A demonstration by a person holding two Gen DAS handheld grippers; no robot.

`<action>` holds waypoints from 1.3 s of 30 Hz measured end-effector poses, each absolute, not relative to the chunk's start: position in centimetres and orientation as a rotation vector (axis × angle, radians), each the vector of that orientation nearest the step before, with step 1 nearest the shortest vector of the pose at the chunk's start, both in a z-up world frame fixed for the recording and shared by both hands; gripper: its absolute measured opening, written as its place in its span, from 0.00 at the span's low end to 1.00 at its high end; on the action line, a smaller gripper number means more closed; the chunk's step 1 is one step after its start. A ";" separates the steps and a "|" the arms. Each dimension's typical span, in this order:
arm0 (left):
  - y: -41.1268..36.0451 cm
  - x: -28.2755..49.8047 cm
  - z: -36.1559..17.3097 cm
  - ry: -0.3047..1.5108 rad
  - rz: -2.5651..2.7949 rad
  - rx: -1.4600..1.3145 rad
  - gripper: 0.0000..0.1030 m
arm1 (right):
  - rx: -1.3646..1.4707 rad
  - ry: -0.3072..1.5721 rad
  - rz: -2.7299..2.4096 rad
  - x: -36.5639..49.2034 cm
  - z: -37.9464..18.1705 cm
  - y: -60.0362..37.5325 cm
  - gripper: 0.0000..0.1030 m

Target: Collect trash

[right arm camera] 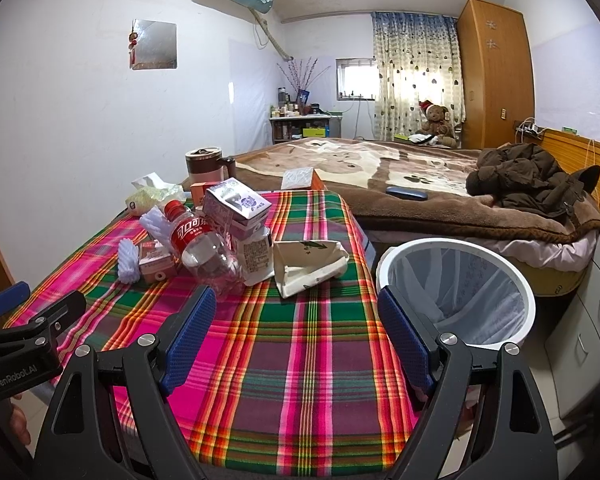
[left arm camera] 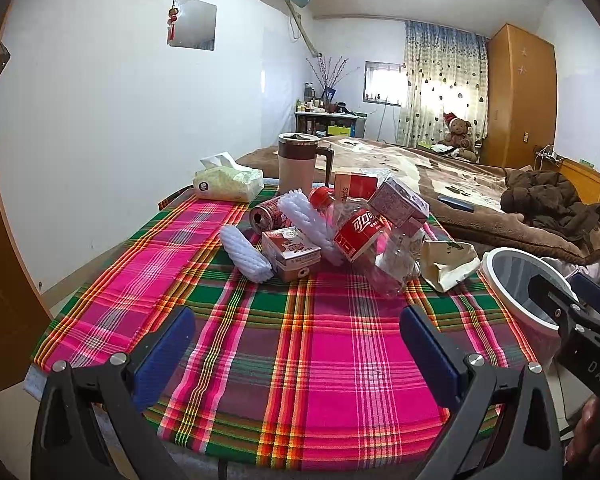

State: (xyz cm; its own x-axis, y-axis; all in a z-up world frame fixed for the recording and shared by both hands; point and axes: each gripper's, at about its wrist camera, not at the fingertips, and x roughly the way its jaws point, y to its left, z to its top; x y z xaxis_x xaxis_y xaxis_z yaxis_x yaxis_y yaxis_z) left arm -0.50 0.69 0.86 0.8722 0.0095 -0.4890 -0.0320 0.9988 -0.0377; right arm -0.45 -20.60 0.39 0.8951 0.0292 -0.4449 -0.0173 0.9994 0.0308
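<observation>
A pile of trash lies at the far middle of the plaid-covered table [left arm camera: 320, 360]: a clear plastic bottle with a red label [left arm camera: 364, 236] [right arm camera: 204, 248], a crushed can [left arm camera: 266, 212], small cartons [left arm camera: 292, 254] [right arm camera: 236, 204], white foam nets [left arm camera: 246, 254] and a cream crumpled carton [left arm camera: 448, 260] [right arm camera: 308, 266]. A white bin with a clear liner [right arm camera: 460, 284] [left arm camera: 520, 284] stands at the table's right edge. My left gripper [left arm camera: 296, 344] is open and empty, short of the pile. My right gripper [right arm camera: 296, 332] is open and empty, between the pile and the bin.
A tissue pack [left arm camera: 228, 182] and a mug with a lid [left arm camera: 298, 162] stand at the table's far edge. A bed with a brown blanket [right arm camera: 420, 176] lies behind the table, with a dark jacket [right arm camera: 532, 180] on it. White drawers [right arm camera: 592, 332] stand right of the bin.
</observation>
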 end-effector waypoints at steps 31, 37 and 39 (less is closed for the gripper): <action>4.1 3.7 -1.6 0.617 -0.010 -0.119 1.00 | 0.057 0.540 -0.013 3.9 -1.5 -22.3 0.82; 6.4 6.2 -2.0 0.638 0.031 -0.126 1.00 | 0.099 0.584 -0.032 6.7 -1.9 -23.2 0.82; 7.3 7.0 -1.8 0.638 0.038 -0.138 1.00 | 0.114 0.610 -0.044 7.5 -2.2 -23.4 0.82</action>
